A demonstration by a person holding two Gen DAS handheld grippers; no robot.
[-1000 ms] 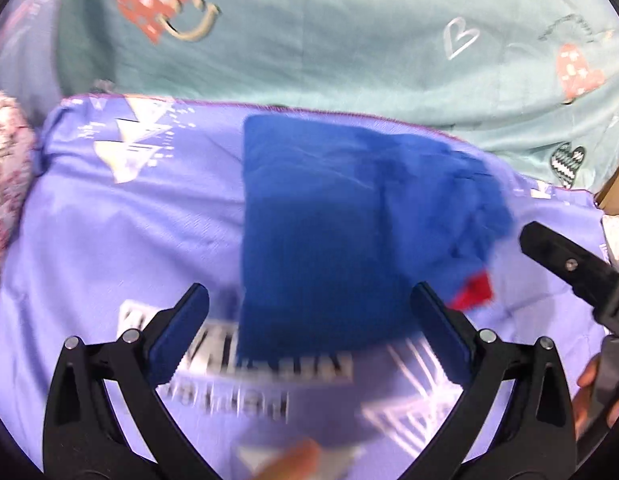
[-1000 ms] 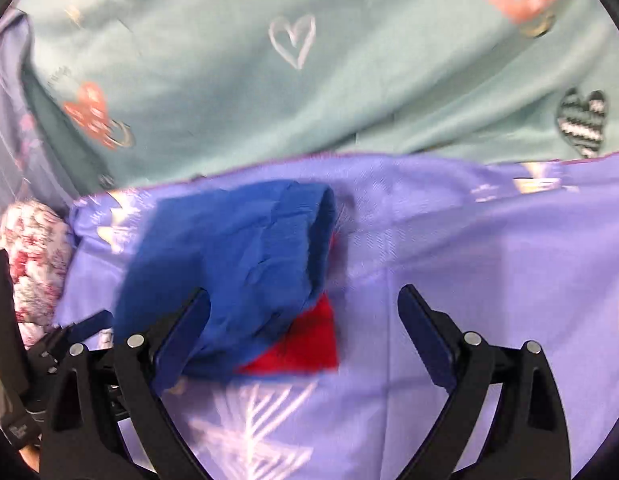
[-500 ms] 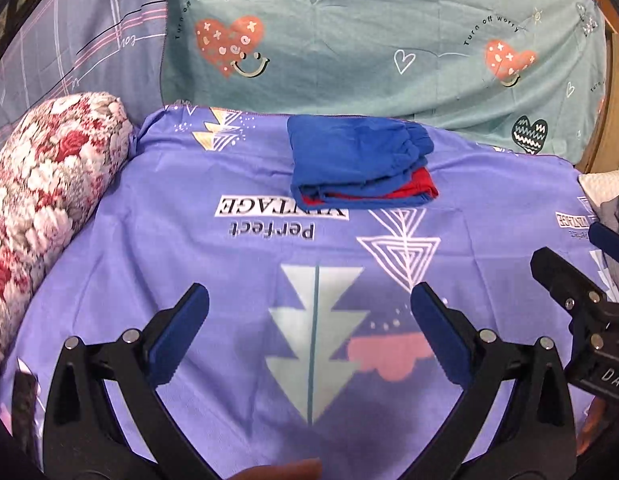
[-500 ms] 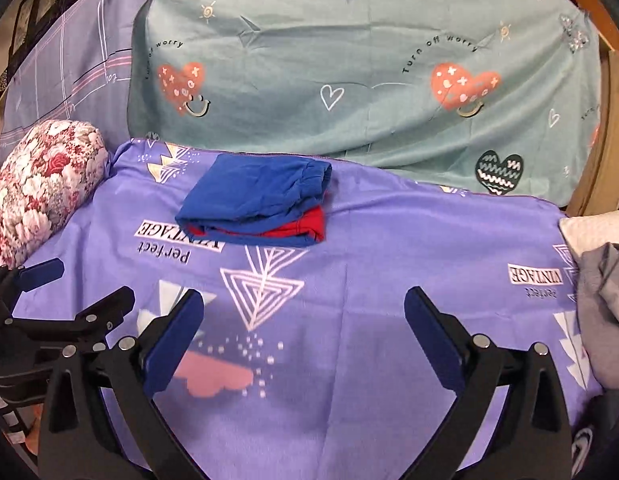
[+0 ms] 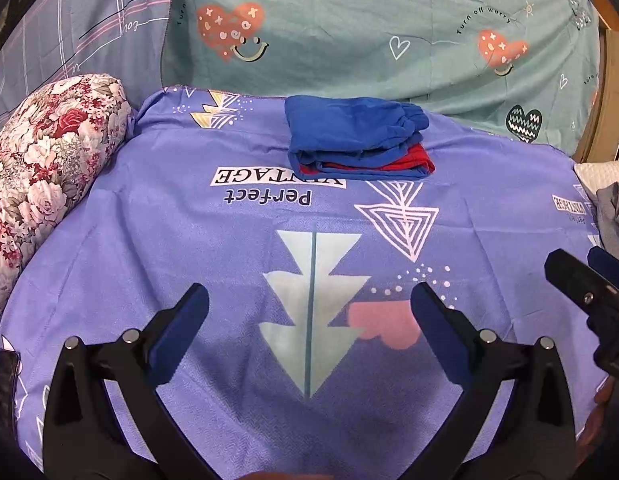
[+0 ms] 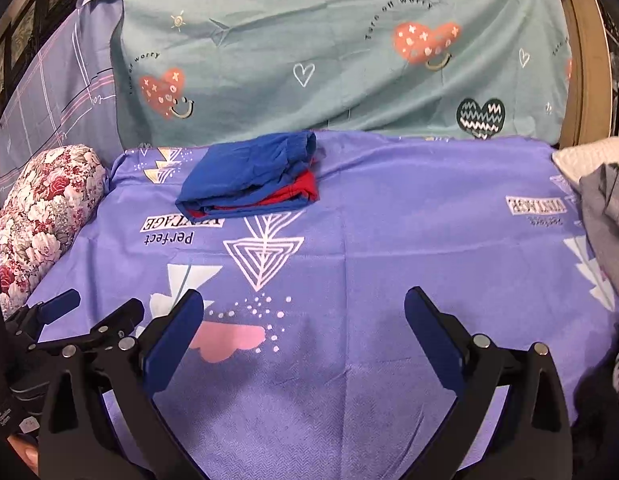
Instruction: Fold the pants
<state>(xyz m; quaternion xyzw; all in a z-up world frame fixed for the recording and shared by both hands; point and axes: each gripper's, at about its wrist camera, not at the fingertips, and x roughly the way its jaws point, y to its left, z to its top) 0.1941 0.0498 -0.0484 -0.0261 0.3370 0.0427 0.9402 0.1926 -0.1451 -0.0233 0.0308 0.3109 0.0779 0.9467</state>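
Far left, floral red-and-white bolster pillow (image 5: pixel 49 168) along the edge of the purple printed bedsheet (image 5: pixel 181 256)

Upper centre, folded blue pants with red lining (image 5: pixel 357 140) lying flat on that sheet, just below the teal heart-print cloth (image 5: pixel 349 32), well apart from both grippers

Bottom centre, left gripper (image 5: pixel 309 312) with fingers (image 5: pixel 181 320) wide apart, nothing between

Right wrist view: right gripper (image 6: pixel 301 316) likewise spread and empty; grey garment (image 6: pixel 605 216) at right edge

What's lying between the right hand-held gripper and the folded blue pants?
Only the bare purple printed sheet, shown in the right wrist view between the right hand-held gripper and the pants.
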